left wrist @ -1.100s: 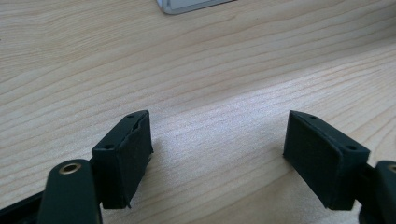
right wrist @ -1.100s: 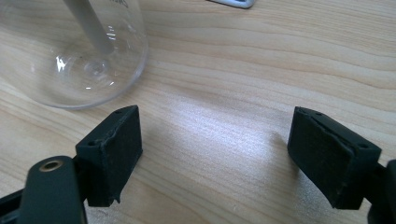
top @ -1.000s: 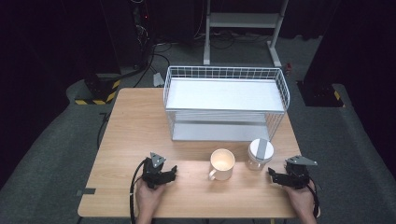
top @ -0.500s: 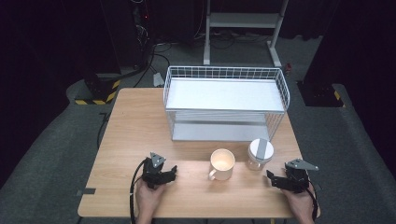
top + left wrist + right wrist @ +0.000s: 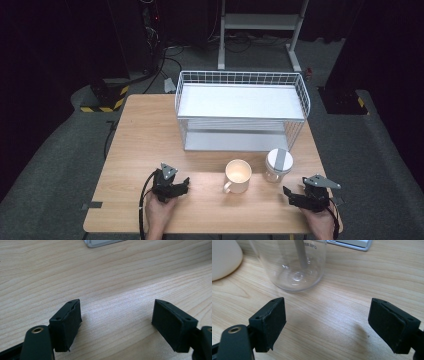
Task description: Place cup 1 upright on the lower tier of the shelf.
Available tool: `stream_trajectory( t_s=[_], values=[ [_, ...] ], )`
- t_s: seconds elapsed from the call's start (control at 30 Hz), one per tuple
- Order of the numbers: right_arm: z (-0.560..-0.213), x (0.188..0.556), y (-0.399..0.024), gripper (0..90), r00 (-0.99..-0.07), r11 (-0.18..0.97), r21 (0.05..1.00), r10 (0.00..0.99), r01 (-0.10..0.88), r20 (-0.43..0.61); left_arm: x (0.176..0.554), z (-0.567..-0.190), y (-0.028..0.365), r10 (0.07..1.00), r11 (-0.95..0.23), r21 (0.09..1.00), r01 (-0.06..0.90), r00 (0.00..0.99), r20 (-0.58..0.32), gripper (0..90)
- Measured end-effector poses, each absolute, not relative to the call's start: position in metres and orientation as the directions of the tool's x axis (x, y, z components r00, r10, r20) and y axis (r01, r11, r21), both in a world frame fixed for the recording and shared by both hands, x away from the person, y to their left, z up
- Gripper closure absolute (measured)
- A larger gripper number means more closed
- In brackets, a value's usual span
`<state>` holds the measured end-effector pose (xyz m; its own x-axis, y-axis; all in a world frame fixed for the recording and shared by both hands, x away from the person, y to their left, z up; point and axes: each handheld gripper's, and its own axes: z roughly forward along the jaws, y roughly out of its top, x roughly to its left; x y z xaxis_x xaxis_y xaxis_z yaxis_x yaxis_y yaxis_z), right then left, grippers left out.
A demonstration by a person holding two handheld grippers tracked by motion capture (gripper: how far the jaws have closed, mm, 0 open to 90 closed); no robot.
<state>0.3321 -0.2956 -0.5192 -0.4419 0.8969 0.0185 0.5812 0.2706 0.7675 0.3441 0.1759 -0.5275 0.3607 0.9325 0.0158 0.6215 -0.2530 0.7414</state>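
Left gripper (image 5: 184, 185): jaws apart, nothing between, low over the light wooden table (image 5: 145, 135).
Right gripper (image 5: 289, 194): jaws wide, empty.
Clear glass jar with grey lid (image 5: 278, 164): upright, near right gripper, beside cream ceramic mug (image 5: 238, 175), before white wire basket (image 5: 241, 107).

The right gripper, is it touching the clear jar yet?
Apart. In the right gripper view, bare table shows between the open right gripper and the clear jar.
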Motion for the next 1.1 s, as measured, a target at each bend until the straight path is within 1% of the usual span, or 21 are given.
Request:
stream_trajectory(
  t_s=[0.47, 0.93, 1.1],
  values=[
    [-0.515, 0.328, -0.284, 14.3, -0.460, 0.256, 0.783, 0.887, 0.568, 0.044, 0.344, -0.528, 0.176, 0.932, -0.253, 0.741, 0.622, 0.361, 0.016, 23.6],
    [-0.508, 0.333, -0.273, 13.6, -0.474, 0.246, 0.801, 0.879, 0.546, 0.053, 0.344, -0.528, 0.176, 0.932, -0.254, 0.741, 0.622, 0.361, 0.016, 23.6],
    [-0.505, 0.336, -0.268, 12.1, -0.487, 0.249, 0.818, 0.872, 0.519, 0.043, 0.344, -0.528, 0.176, 0.933, -0.253, 0.741, 0.622, 0.361, 0.016, 23.6]
  ],
)
